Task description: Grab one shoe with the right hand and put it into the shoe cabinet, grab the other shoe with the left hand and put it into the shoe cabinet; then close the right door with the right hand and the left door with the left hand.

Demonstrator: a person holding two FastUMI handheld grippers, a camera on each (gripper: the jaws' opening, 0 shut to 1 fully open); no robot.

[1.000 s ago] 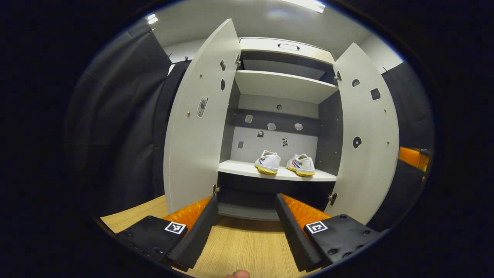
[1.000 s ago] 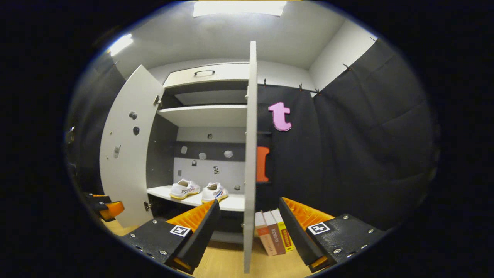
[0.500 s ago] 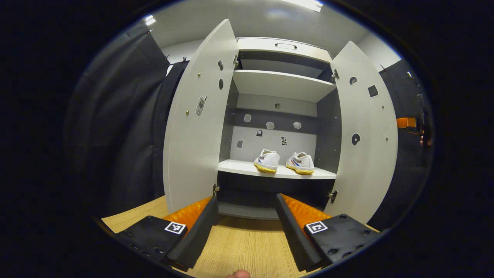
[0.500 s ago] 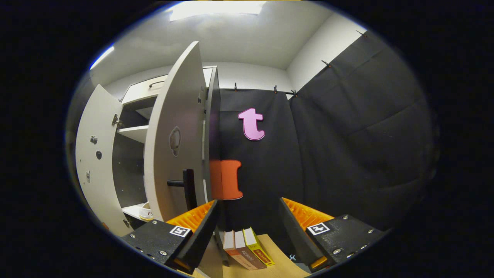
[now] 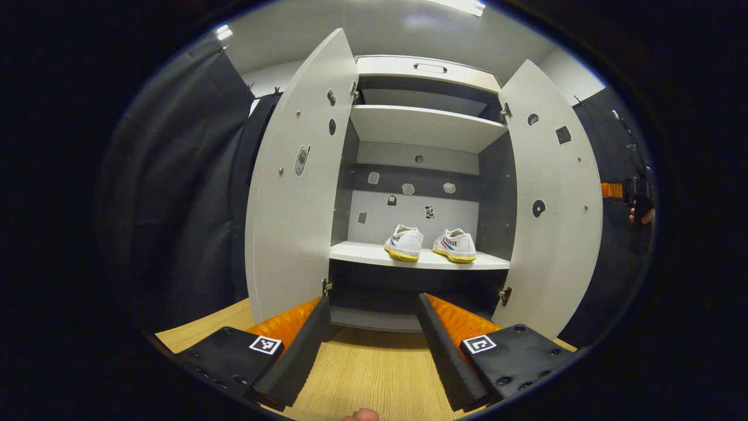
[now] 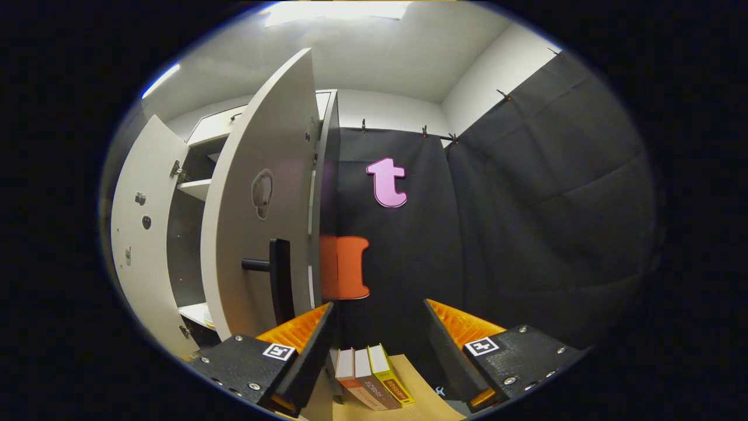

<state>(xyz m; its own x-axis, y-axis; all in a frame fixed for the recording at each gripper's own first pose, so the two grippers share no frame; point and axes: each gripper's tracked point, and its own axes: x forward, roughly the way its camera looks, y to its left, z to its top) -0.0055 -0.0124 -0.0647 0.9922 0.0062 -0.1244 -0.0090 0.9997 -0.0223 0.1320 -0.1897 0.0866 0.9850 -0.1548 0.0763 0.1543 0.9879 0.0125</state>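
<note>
In the left gripper view, two white shoes with yellow soles, one [image 5: 405, 242] and the other [image 5: 455, 245], stand side by side on the cabinet's middle shelf [image 5: 359, 254]. The left door [image 5: 292, 193] and right door [image 5: 555, 204] are both swung wide. My left gripper [image 5: 374, 351] hangs open and empty in front of the cabinet, above the wooden surface. In the right gripper view, my right gripper [image 6: 377, 356] is open and empty beside the right door's outer face [image 6: 257, 234], whose black handle [image 6: 279, 280] sits just left of the left finger.
Three books [image 6: 371, 380] stand upright on the wooden surface [image 5: 368, 368] against the black cloth, right of the cabinet. An upper shelf [image 5: 421, 126] and a top drawer [image 5: 429, 68] lie above the shoes. A hand holding the other gripper [image 5: 636, 196] shows beyond the right door's edge.
The right gripper has swung round from facing the door's edge to its outer side, and the handle has come closer. The left gripper has barely moved.
</note>
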